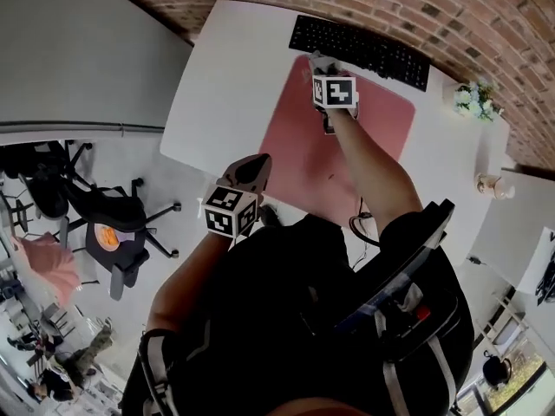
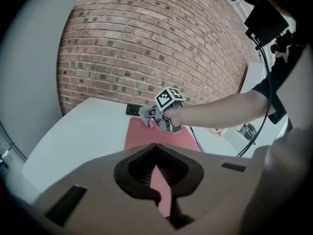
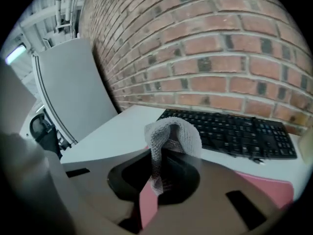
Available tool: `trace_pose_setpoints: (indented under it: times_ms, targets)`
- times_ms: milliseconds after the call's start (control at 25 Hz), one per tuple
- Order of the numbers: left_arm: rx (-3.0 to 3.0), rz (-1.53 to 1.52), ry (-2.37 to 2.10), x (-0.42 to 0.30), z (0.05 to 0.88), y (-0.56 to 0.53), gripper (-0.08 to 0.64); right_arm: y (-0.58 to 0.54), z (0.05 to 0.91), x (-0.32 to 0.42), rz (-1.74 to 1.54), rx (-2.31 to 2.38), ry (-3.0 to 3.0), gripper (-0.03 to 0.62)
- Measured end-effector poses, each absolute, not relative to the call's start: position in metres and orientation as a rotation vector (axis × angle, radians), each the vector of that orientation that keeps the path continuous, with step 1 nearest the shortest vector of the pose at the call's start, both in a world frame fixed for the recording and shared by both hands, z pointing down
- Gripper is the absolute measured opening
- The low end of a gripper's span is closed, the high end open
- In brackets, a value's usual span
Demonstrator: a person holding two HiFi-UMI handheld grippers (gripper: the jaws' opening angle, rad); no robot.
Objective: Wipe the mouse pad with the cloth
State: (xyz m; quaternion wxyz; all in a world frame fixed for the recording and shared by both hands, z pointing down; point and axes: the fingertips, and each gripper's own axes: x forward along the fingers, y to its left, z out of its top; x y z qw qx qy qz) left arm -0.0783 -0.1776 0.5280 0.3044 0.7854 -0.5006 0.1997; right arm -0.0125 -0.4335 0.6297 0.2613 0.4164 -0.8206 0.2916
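Jaws of right gripper [image 1: 319, 66] clamped on grey mesh cloth [image 3: 172, 133], upper centre of head view, at top edge of pink mouse pad [image 1: 299, 159] near keyboard [image 1: 360, 48]. Left gripper [image 1: 257, 167] jaws together, empty, by desk [image 1: 225, 76] lower edge.
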Motion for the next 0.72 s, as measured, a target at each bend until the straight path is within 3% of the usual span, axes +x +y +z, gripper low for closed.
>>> trace_pose_setpoints:
  times_ms: [240, 480, 720]
  targets:
    - [1.955, 0.522, -1.471, -0.121, 0.526, -0.163, 0.005, -0.448, 0.67, -0.077, 0.768, 1.013, -2.163, 0.03]
    - [1.928, 0.505, -1.48, -0.132, 0.53, -0.158, 0.005, -0.449, 0.679, -0.081, 0.753, 0.988, -2.178, 0.029]
    - [1.984, 0.504, -1.411, -0.115, 0.532, -0.174, 0.005, -0.453, 0.681, -0.038, 0.775, 1.061, -2.146, 0.029]
